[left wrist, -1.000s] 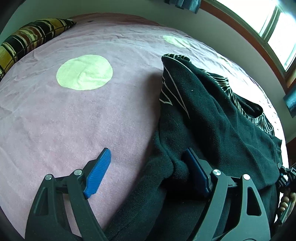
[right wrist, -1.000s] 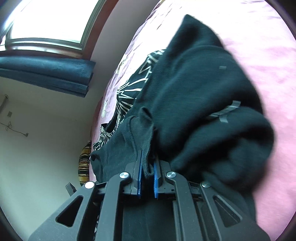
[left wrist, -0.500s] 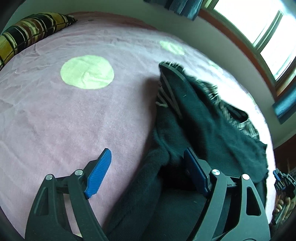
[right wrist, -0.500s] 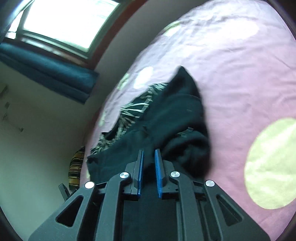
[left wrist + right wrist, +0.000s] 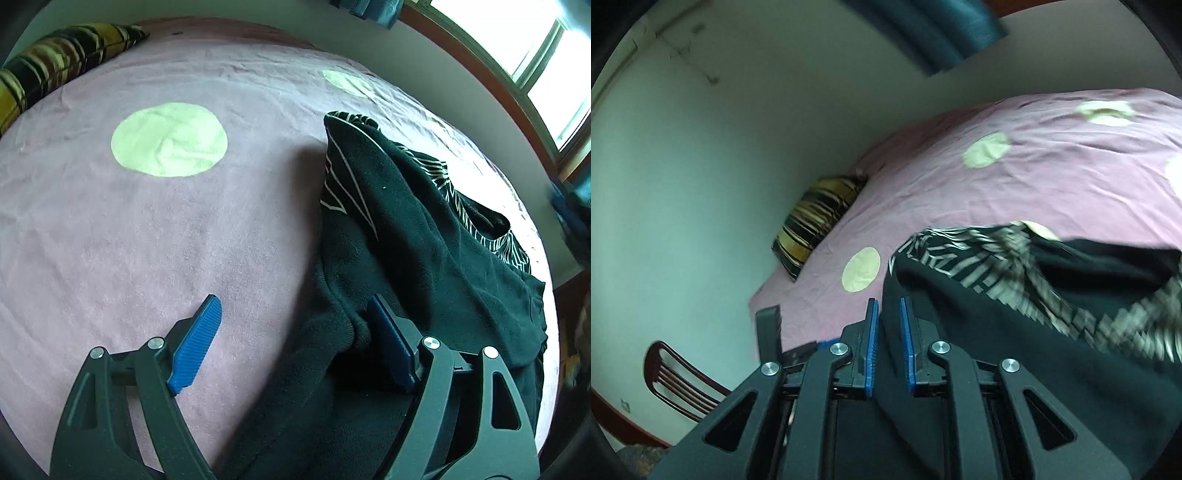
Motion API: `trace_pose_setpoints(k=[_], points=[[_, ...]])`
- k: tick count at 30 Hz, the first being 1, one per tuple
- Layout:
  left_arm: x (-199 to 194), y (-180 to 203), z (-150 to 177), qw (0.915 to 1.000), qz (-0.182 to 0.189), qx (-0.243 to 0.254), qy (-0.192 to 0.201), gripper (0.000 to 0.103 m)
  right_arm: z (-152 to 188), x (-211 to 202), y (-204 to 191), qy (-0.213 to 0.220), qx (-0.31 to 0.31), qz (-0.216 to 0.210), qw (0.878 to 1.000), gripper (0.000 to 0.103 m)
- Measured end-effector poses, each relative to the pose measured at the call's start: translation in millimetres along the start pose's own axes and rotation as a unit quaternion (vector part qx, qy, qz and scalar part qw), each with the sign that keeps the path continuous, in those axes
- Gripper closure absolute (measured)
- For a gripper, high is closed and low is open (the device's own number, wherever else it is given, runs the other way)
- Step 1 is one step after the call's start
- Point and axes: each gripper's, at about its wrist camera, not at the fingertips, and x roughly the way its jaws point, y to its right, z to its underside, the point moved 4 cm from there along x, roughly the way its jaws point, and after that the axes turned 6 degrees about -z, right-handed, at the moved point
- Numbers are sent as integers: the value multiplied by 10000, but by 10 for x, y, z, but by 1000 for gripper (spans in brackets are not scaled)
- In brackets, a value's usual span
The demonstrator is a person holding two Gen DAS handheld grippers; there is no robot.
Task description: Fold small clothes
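A dark green-black knitted garment (image 5: pixel 424 240) with a white-lined patterned part lies crumpled on the pink bed sheet (image 5: pixel 110 240). My left gripper (image 5: pixel 293 301) stands wide open over the garment's near edge. Its right pad (image 5: pixel 388 339) rests against a fold of the knit, and its left pad (image 5: pixel 195 343) is above bare sheet. In the right wrist view the garment (image 5: pixel 997 350) is blurred below my right gripper (image 5: pixel 889 301). That gripper's blue pads stand a narrow gap apart, and no cloth is pinched between them.
The sheet (image 5: pixel 960 192) has pale yellow-green dots. A striped yellow-black pillow (image 5: pixel 816 218) lies at the bed's far end by the wall. A dark wooden chair (image 5: pixel 676 380) stands beside the bed. A window (image 5: pixel 546 55) and blue curtain (image 5: pixel 934 33) are along one side.
My right gripper has let go of the garment's fold, parted its pads slightly, and swung up and away while rolling. The garment has settled. The left gripper has stayed put.
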Motion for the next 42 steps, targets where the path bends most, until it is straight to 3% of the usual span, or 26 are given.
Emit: trace_pose_setpoints(k=[2,5,10,12,14,17,21,23,25,27,29,33,34,36,39,42], points=[[-20,12,-2,10000,-25,49,28,22,-163,456,-58,-375,-115,-59,9992,89],[-15,-7,11,10000,36,-26,83,22,-317,1037,-61,-830,-353,187,9958,89],[-42,-2,38,9998,68,38,192,22,-381,1659,112,-1479,-314,611,9866,89],[-41,-9,39,9997,85,13,207,22,-302,1772,160,-1797,-331,491,9819,99],[-53,-15,41,9996,77,-16,259,22,-306,1778,151,-1613,-492,635,9836,100],[-76,-67,63,9992,73,-121,383,22,-435,1740,214,-1161,-188,472,9919,100],[-68,-141,65,9987,183,-280,381,25,-385,1922,445,-1223,244,318,9917,100],[-75,-126,77,9989,97,-206,408,26,-342,2036,653,-1277,839,154,9881,100],[-75,-121,76,9990,68,-180,406,26,-395,2059,663,-1264,1041,29,9865,100],[-93,-106,83,9990,55,-130,434,26,-525,1903,550,-832,840,148,9929,98],[-76,-106,78,9991,52,-99,416,26,-671,1579,433,-223,829,-105,9962,98],[-112,-83,62,9987,309,44,397,19,-602,769,218,307,653,-295,9970,95],[-120,-77,55,9986,378,70,356,18,-477,521,146,334,498,-255,9979,79],[-171,-93,50,9980,578,51,240,18,-125,3,97,335,347,47,9988,58],[-344,-154,148,9930,1177,-44,-21,18,466,-770,149,747,398,556,9949,58],[-566,-277,380,9905,1361,-24,-167,18,1252,-1635,376,1151,958,1016,9835,58]])
